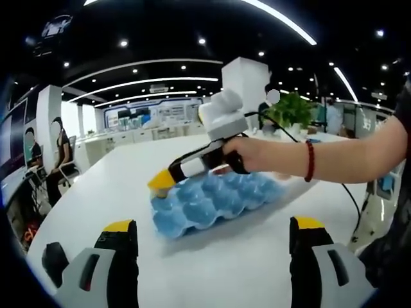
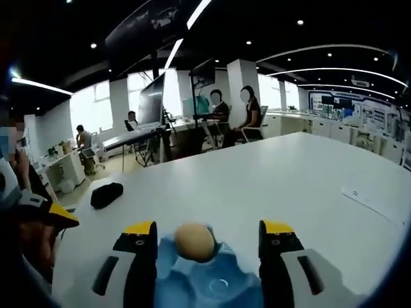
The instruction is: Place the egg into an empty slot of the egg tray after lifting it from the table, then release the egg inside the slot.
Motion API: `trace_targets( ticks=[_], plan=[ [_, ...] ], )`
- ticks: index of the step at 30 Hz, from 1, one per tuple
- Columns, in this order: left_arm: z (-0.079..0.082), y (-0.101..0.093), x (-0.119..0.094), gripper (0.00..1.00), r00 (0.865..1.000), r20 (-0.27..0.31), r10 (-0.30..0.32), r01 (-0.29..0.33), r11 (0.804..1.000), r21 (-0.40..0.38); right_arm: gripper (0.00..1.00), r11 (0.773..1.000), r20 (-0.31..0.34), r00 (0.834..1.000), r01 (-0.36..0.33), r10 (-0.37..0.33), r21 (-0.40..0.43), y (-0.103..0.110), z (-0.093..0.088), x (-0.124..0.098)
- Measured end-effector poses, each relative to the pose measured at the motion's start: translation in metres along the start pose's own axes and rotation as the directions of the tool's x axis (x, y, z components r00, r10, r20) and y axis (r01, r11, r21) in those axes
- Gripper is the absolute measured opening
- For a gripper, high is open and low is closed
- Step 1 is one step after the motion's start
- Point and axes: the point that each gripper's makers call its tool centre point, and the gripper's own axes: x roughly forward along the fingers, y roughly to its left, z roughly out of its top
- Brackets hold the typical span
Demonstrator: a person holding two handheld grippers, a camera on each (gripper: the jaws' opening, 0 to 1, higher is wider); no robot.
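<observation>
Both tongs are standing with their jaws apart, and neither one is clamping anything. Right tongs point(image 2: 207, 247) are hanging over the near end of the blue egg tray point(image 2: 212, 285), their yellow-tipped jaws spread to either side of the egg point(image 2: 194, 241), which is sitting in a cup of the tray at about 6 o'clock in the right gripper view. Daylight is showing between each jaw and the shell, so the egg seems to be resting on the tray's own support rather than in any grip; I judge the release is done or nearly so, though the fisheye is making it hard to say how deep the egg is seated. In the left gripper view the right tongs point(image 1: 160, 182) are reaching in from 3 o'clock in a person's hand point(image 1: 253, 156), nose tilted down onto the tray's left end point(image 1: 212, 202), an angle that suits lowering something gently into a cup. Left tongs point(image 1: 213, 234) are waiting low at 6 o'clock, well short of the tray, likely kept back so as not to crowd the working hand. A white table point(image 2: 289, 179) is carrying everything, with a small black object point(image 2: 106, 194) lying off at 9 o'clock, well apart from the tray. What is remaining, by my reading, is a straight lift away without nudging the egg.
</observation>
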Motion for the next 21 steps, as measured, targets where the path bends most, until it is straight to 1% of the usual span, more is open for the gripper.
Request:
trace_targets(
  ticks=[2,5,7,8,11,13,16,21],
  plan=[
    [0.000,-0.001,0.001,1.00,1.000,-0.002,-0.001,0.001,1.000,0.000,0.70,1.000,-0.002,1.000,0.010,-0.010,0.002,-0.002,-0.001,-0.003],
    [-0.001,-0.002,0.002,1.00,1.000,-0.005,-0.005,0.005,1.000,0.000,0.76,1.000,-0.004,1.000,0.014,-0.014,0.017,-0.005,-0.001,-0.008],
    [0.000,-0.004,0.002,1.00,1.000,-0.005,-0.006,0.006,1.000,0.003,0.77,1.000,0.007,1.000,0.012,-0.013,0.026,-0.003,0.001,-0.014],
    [0.000,-0.004,0.002,1.00,1.000,-0.005,-0.006,0.006,1.000,0.003,0.79,1.000,0.008,1.000,0.012,-0.012,0.027,-0.004,0.002,-0.013],
    [0.003,-0.005,0.002,1.00,1.000,0.005,-0.004,0.004,1.000,-0.005,0.84,1.000,0.013,1.000,0.020,-0.020,0.009,-0.004,0.006,-0.015],
    [0.004,-0.006,0.002,1.00,1.000,0.007,0.000,0.000,1.000,-0.006,0.87,1.000,0.007,1.000,0.023,-0.023,-0.004,-0.001,0.004,-0.020],
    [0.002,-0.006,0.002,1.00,1.000,-0.002,0.007,-0.007,1.000,-0.004,0.90,0.999,0.003,0.999,0.033,-0.033,-0.002,-0.005,0.005,-0.020],
    [0.002,-0.005,0.003,1.00,1.000,-0.003,0.012,-0.012,1.000,-0.017,0.93,0.999,0.007,0.999,0.044,-0.044,0.006,-0.003,0.006,-0.033]
  ],
)
